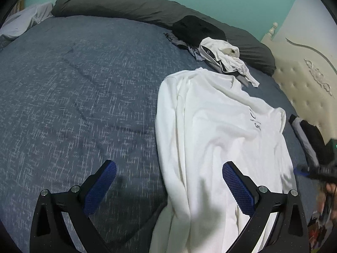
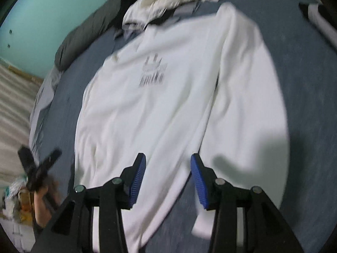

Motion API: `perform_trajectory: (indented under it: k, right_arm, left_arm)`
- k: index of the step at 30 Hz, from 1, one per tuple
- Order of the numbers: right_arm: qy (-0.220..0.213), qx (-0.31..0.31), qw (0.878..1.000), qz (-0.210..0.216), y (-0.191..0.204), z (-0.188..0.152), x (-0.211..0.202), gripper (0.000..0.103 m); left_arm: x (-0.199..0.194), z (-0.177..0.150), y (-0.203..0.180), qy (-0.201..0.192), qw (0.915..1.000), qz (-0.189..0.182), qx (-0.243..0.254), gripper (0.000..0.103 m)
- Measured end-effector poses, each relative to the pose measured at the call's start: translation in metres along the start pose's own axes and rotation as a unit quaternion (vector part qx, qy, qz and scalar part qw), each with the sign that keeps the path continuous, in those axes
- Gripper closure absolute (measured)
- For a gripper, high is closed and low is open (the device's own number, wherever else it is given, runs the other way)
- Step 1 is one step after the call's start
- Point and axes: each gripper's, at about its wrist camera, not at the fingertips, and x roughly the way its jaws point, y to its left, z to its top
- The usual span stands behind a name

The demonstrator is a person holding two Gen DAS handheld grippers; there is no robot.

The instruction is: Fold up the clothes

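The white long-sleeved shirt lies spread flat on the blue-grey bedspread, collar toward the far side of the bed and hem toward me. A dark print sits on its chest. One sleeve lies along the body on the right in the right wrist view, its cuff near my right tool.

My left gripper is released: its blue pads stand wide apart with nothing between them. One pad hangs over bare bedspread, the other over the shirt's lower part. I cannot tell whether that pad touches the cloth.

My right gripper is also released, jaws parted to a moderate gap, nothing clamped. It hovers over the shirt's hem area. This view is blurred.

Beyond the collar lies a heap of other clothes, white and dark pieces mixed. A dark grey duvet roll runs along the far edge. A cream tufted headboard stands to the right.
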Motion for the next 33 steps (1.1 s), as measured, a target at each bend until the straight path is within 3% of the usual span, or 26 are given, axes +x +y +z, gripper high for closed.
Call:
perform_trajectory:
  k: [8,15,16,17,19,20,26,33]
  right_arm:
    - [0.068,-0.018,0.997,0.036,0.033,-0.068,0.020,0.058]
    - [0.098,-0.038,0.994,0.029,0.052,-0.081,0.041,0.058]
    - [0.098,-0.038,0.994,0.030,0.051,-0.082,0.043,0.063]
    - [0.098,-0.040,0.994,0.032,0.049,-0.082,0.041,0.078]
    - [0.096,-0.045,0.994,0.030,0.047,-0.082,0.042,0.093]
    - [0.095,-0.047,0.994,0.030,0.045,-0.082,0.041,0.098]
    - [0.077,-0.029,0.996,0.033,0.025,-0.079,0.011,0.101]
    - [0.104,-0.026,0.994,-0.015,-0.012,-0.079,-0.009,0.101]
  left_arm:
    - [-0.022,-0.006,0.008,-0.012,0.9999,0.003,-0.008,0.000]
    - [-0.025,-0.007,0.013,-0.010,0.9999,0.004,-0.012,0.000]
    - [-0.025,-0.007,0.014,-0.010,0.9999,0.005,-0.013,0.000]
    - [-0.025,-0.007,0.015,-0.010,0.9998,0.005,-0.014,0.000]
    - [-0.025,-0.006,0.016,-0.011,0.9998,0.006,-0.015,0.000]
    - [-0.025,-0.006,0.017,-0.011,0.9998,0.006,-0.017,0.000]
    - [-0.025,-0.004,0.016,-0.013,0.9998,0.004,-0.017,0.000]
    - [-0.020,-0.005,0.010,-0.008,0.9999,0.007,-0.008,0.000]
